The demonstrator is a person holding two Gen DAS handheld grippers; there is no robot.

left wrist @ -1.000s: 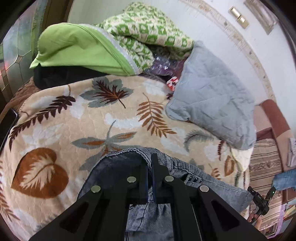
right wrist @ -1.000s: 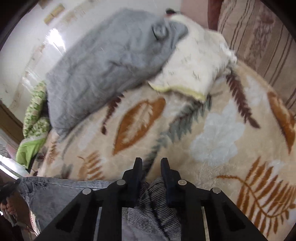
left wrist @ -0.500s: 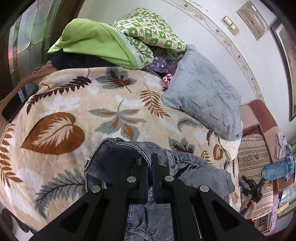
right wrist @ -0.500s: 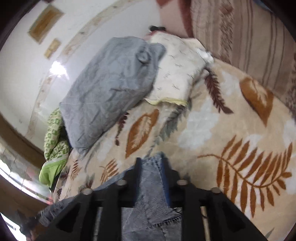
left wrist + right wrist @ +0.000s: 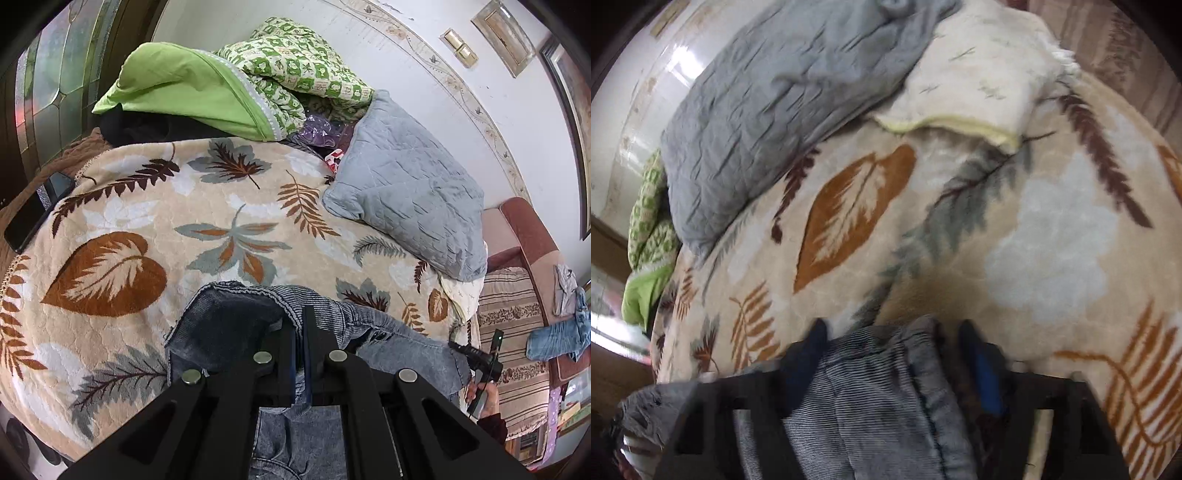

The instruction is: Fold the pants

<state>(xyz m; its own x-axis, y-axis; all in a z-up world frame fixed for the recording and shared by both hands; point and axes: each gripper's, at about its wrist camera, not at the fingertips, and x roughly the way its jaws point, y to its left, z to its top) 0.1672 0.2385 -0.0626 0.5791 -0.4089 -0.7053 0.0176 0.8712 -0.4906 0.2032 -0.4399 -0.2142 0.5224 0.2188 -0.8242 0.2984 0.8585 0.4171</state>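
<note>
The dark grey-blue jeans (image 5: 229, 325) lie bunched at the near edge of the leaf-patterned blanket (image 5: 147, 221). My left gripper (image 5: 299, 317) is shut on a fold of their ribbed waistband. In the left wrist view the right gripper (image 5: 480, 358) shows at the jeans' far right end, held by a hand. The right wrist view is motion-blurred. In it the right gripper (image 5: 892, 328) straddles a hump of the jeans (image 5: 871, 387). Its jaws are closing, with a dark gap still beside the right finger (image 5: 979, 362).
A grey quilted pillow (image 5: 406, 192) and a cream pillow (image 5: 979, 74) lie at the bed's head. Green bedding (image 5: 192, 81) is piled by the wall. A dark phone (image 5: 33, 210) rests at the left edge. Beyond the bed, a striped sofa (image 5: 513, 332) bears a blue garment (image 5: 554, 336).
The left gripper drew back across the bed with the waistband still in it. The right gripper let go of the fabric, sank toward the blanket, and its jaws now stand apart around the jeans.
</note>
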